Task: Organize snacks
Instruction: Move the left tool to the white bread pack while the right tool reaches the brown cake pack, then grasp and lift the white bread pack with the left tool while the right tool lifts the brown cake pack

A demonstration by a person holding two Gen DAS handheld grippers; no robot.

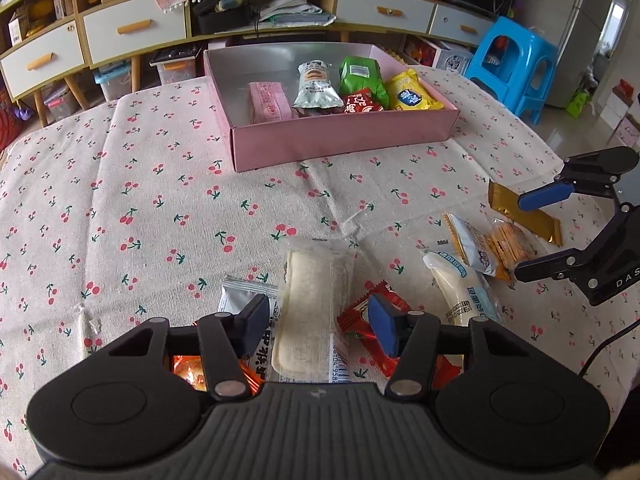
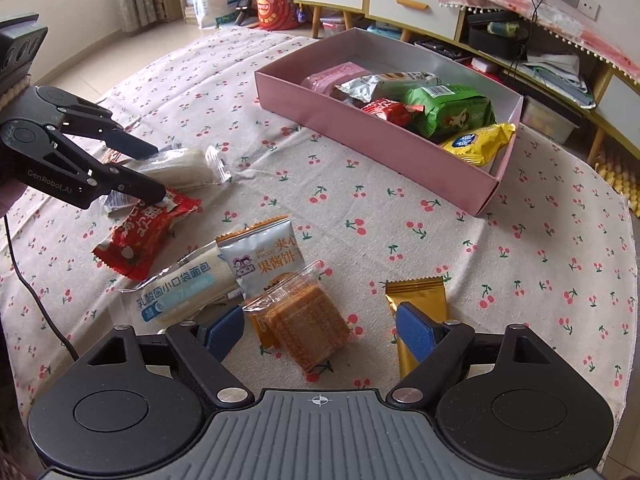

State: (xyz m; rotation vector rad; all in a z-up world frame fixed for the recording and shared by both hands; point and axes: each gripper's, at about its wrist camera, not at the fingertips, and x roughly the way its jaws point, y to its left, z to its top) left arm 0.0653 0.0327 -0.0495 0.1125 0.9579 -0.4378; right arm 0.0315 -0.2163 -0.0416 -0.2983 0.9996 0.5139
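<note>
On the cherry-print tablecloth point(image 1: 160, 184), the left gripper point(image 1: 320, 320) spreads wide around a pale bread packet point(image 1: 312, 304), the right gripper point(image 2: 320, 332) gapes over a clear cracker pack point(image 2: 308, 320), then bare cloth runs to the pink box point(image 1: 344, 140) of snacks near the table's far edge.

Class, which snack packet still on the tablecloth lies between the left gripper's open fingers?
The long pale bread packet, lying lengthwise inside the left gripper; the red packet sits beside it.

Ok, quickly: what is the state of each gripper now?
Left gripper: open, straddling the long white bread packet, holding nothing.
Right gripper: open, over the clear-wrapped square crackers, holding nothing.
</note>
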